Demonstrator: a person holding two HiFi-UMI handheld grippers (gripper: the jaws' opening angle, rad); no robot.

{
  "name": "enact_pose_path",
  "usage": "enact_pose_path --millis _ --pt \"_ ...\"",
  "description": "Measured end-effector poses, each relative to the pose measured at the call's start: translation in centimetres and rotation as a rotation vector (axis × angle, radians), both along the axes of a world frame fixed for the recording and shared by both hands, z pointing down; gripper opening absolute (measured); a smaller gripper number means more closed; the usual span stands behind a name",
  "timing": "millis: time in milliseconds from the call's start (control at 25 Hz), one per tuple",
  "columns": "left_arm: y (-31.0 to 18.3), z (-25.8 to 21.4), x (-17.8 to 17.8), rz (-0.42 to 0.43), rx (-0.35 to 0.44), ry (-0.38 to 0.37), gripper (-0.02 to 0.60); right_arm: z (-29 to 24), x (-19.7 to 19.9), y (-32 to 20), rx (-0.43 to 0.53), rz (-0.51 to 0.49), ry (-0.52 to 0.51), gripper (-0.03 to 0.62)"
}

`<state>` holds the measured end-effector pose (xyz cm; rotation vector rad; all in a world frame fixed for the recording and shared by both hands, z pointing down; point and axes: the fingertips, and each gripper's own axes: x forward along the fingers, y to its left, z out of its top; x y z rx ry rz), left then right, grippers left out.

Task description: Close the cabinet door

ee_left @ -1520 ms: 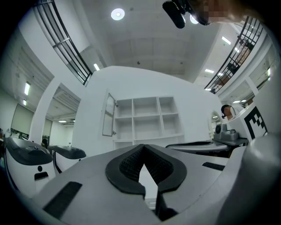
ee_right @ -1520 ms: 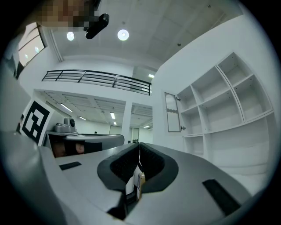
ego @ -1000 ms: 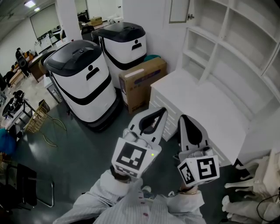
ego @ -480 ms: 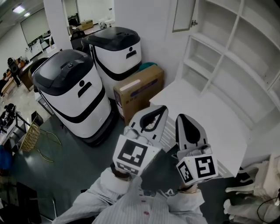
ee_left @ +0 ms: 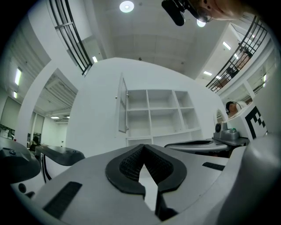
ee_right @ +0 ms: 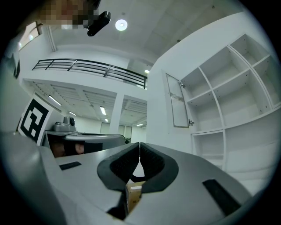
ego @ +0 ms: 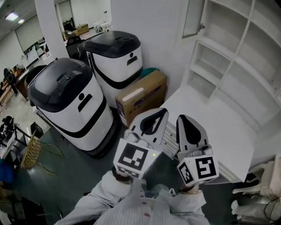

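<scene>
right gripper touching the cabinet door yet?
Apart. The head view shows the right gripper, jaws shut and empty, well short of the open cabinet door, with bare counter between them.

Head view: bright, even, cool indoor light from ceiling panels (ego: 12,16) at upper left. White cabinet (ego: 237,57) nearly blown out, shadows soft. Dark floor (ego: 74,176) has a faint sheen. Straight lines bend toward the edges. Both gripper views: heavy fisheye, black vignetted corners. Round ceiling lamp (ee_left: 126,6) flares at the top, same in the right one (ee_right: 121,25). Left hand-held gripper (ee_left: 142,149) and right hand-held gripper (ee_right: 139,145) are close to the lens, soft and shaded grey.
</scene>
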<state>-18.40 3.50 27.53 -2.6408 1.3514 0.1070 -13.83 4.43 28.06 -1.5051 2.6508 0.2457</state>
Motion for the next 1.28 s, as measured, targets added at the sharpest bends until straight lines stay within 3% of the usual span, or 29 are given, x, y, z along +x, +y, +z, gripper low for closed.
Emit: enact_pose_path --millis 520,1000,1280 --pt "-6.6 0.9 0.1 0.025 -0.032 0.037 0.011 0.1 1.8 -6.3 -0.023 0.075 0.001 0.015" --pt "-18.0 -0.4 6.3 0.025 -0.011 0.015 0.011 -1.0 7.3 -17.4 -0.01 0.06 0.014 0.015" --pt "-24.6 -2.1 9.7 -0.033 -0.005 0.009 0.011 -2.7 10.8 -24.2 -0.002 0.006 0.025 0.015"
